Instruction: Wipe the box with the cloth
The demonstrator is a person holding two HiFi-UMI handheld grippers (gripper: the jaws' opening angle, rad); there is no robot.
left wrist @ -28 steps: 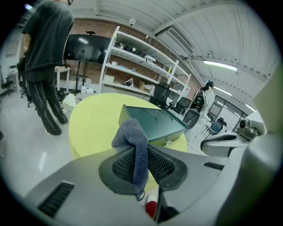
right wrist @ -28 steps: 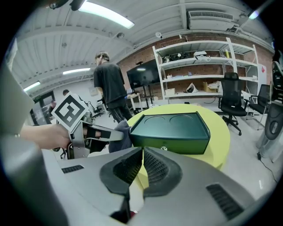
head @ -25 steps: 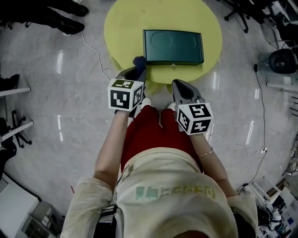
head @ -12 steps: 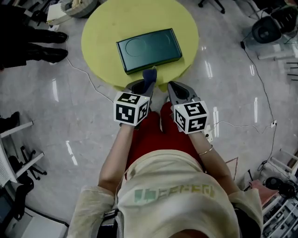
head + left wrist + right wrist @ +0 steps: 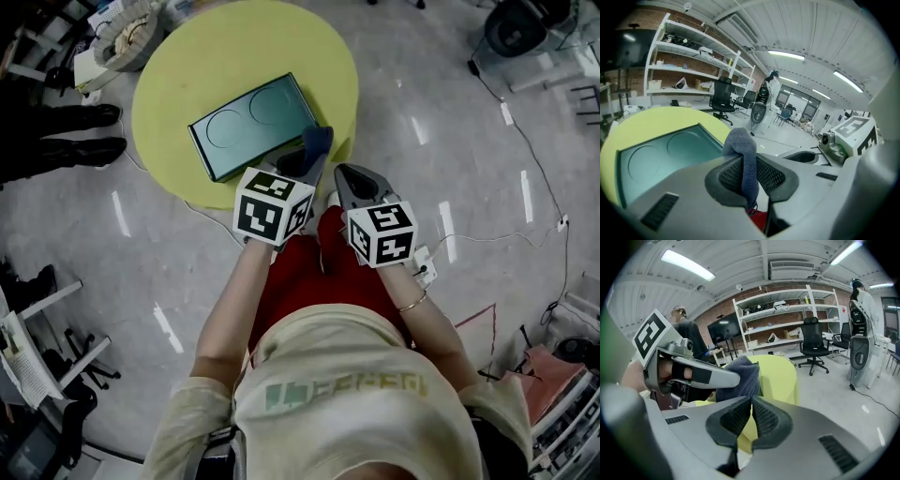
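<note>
A dark green flat box [image 5: 251,124] lies on the round yellow table [image 5: 187,75]; the left gripper view shows its box lid [image 5: 661,157] with two round recesses. My left gripper [image 5: 309,161] is shut on a blue-grey cloth [image 5: 317,142], which sticks up between the pads [image 5: 743,159] at the box's near right corner. My right gripper [image 5: 354,178] hangs beside it, off the table edge, shut with nothing between its jaws [image 5: 751,414]. In the right gripper view the cloth [image 5: 739,378] sits just ahead of that gripper.
A person's dark shoes [image 5: 66,141] stand left of the table. A basket [image 5: 127,28] and clutter sit at the table's far left. Cables [image 5: 525,159] run over the grey floor. Shelves and office chairs [image 5: 813,345] stand further off.
The head view has swung, so table and box now sit upper left and look rotated. Both grippers keep their pose, the left still holding the cloth by the box's near edge.
</note>
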